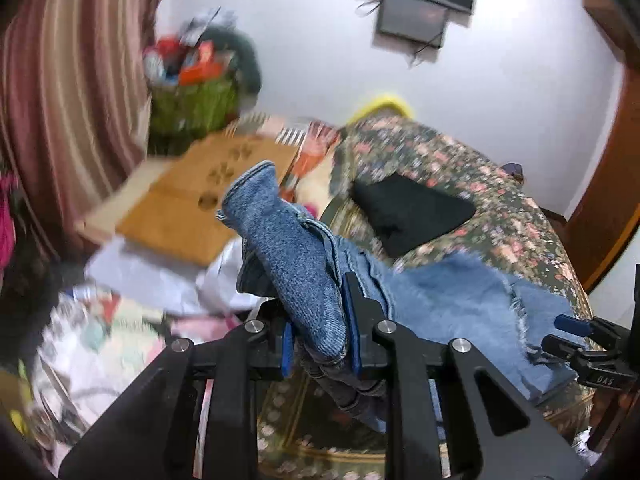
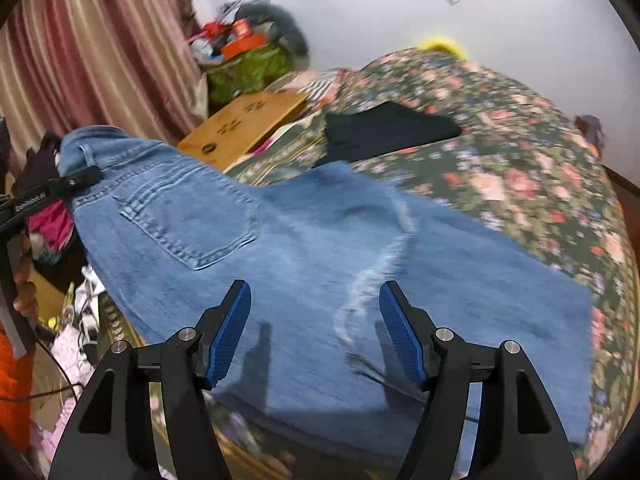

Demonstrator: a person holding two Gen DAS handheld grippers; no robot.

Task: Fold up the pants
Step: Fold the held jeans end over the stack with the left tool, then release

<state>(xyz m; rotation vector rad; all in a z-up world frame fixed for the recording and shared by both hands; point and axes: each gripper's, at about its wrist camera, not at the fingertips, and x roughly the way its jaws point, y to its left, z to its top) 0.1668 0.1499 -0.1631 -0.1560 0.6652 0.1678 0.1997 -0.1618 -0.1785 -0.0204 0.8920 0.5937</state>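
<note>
Two grippers work the jeans (image 2: 304, 240) on the floral bedspread (image 2: 520, 152): my left gripper (image 1: 320, 340) pinches the raised waistband at nine o'clock, my right gripper (image 2: 316, 328) hovers spread over the frayed hem. Bare bedspread lies at two o'clock. Folded black garment (image 2: 384, 128) at twelve. Motion blurs the clutter; "DAS" is legible.

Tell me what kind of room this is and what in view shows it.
Most likely a lived-in bedroom. A bed with a floral bedspread serves as the work surface, a striped curtain hangs at the left, and a green basket heaped with clutter stands against the wall. Blue jeans lie spread on the bed.
</note>
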